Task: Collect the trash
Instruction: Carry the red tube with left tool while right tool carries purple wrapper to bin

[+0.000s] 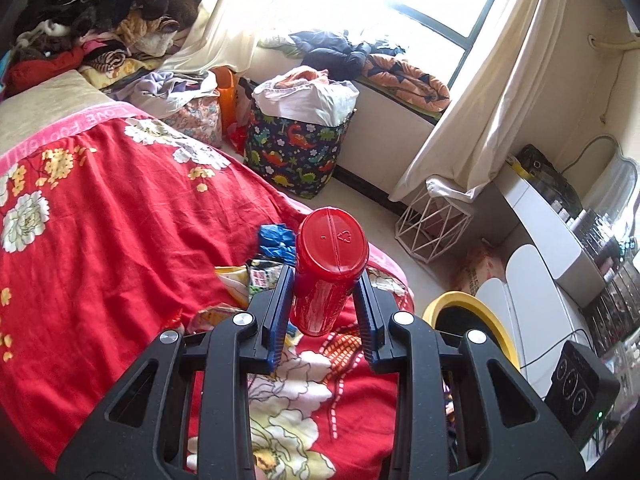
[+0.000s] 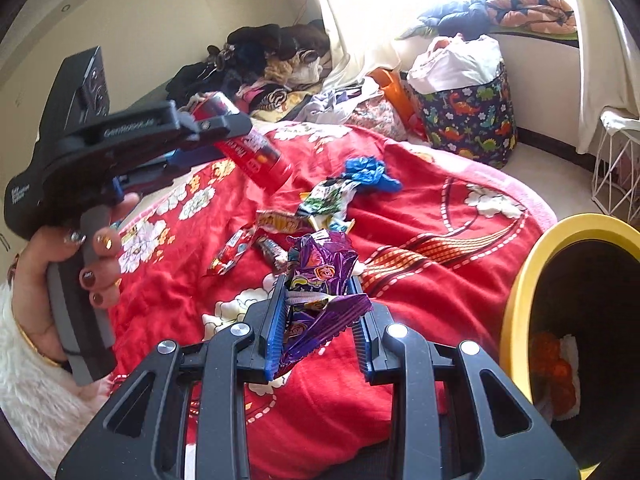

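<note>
— Two pieces are held above the bed (image 2: 420, 272): how do they handle?
— Left gripper (image 1: 326, 296) is clamped on the red bottle's (image 1: 328, 268) mid-body; it looks stiff, light and slick. Right gripper (image 2: 320, 308) pinches the purple wrapper (image 2: 316, 280), crinkly and weightless.
— And the bin?
— Yellow-rimmed bin (image 2: 516, 292) stands just right of them.

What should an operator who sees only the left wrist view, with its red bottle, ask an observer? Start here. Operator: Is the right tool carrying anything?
Observer: Yes, the right tool is shut on a crumpled purple wrapper.
Operator: Is the bin beside the bed empty?
Observer: No. Inside the yellow bin, orange and white scraps lie at the bottom.
</note>
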A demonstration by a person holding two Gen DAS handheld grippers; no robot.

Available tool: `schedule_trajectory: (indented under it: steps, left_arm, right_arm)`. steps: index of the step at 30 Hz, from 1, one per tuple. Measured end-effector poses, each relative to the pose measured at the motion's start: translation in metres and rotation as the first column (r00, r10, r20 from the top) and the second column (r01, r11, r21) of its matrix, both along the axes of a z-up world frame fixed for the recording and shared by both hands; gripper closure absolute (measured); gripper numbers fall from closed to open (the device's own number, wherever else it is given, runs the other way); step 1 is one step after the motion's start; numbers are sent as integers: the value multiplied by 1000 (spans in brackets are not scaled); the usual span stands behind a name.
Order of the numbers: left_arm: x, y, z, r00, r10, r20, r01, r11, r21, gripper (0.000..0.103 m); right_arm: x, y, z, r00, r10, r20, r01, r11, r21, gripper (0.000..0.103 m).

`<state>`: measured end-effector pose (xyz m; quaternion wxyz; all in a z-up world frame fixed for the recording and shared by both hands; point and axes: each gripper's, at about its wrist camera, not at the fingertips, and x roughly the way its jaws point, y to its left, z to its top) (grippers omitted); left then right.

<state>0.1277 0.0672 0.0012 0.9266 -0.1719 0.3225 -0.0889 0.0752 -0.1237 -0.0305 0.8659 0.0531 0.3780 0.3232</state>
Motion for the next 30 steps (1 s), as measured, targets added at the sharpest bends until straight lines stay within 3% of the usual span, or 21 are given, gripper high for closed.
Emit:
schedule_trajectory:
  steps: [30]
  left_arm:
    - [-6,-60,6,993,-121,9,120,992,29,80]
  right_arm:
    - [5,-77,19,985,-171,29,170,985,39,75]
